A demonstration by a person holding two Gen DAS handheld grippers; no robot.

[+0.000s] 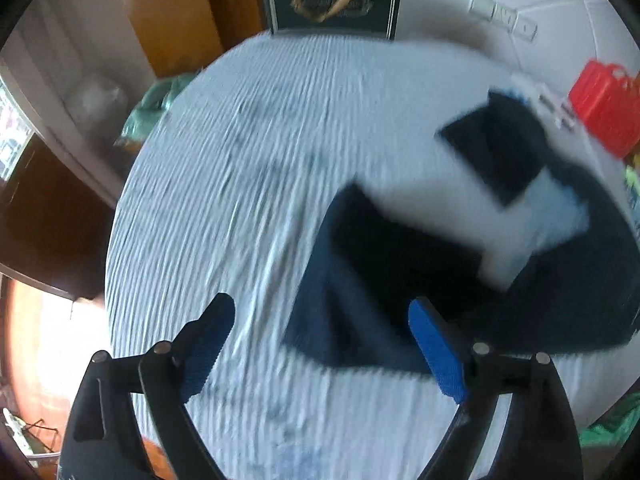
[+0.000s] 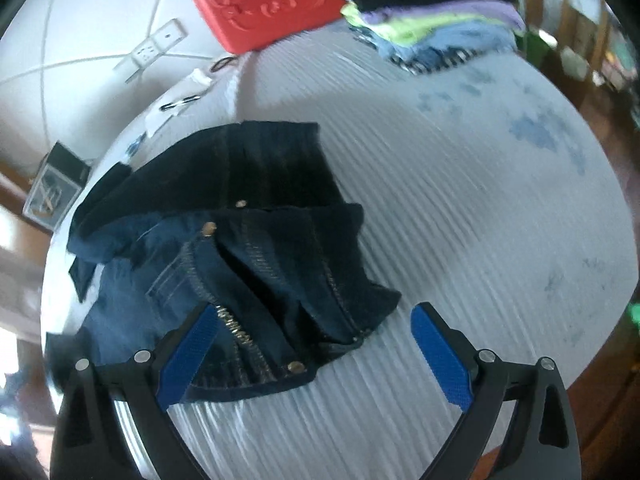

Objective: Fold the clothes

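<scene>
Jeans (image 2: 224,248) flat on bed, below wide-spread right tongs (image 2: 320,348).

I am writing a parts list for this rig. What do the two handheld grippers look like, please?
Both look alike. The left gripper and the right gripper have black, curved plastic arms joined by round silver pins. Each finger bears a flat blue textured pad. No cables, markings or sleeves are visible.

Bedspread (image 2: 460,200) right of jeans (image 2: 248,248) bare; clothes pile (image 2: 432,20) blocks far edge.
</scene>
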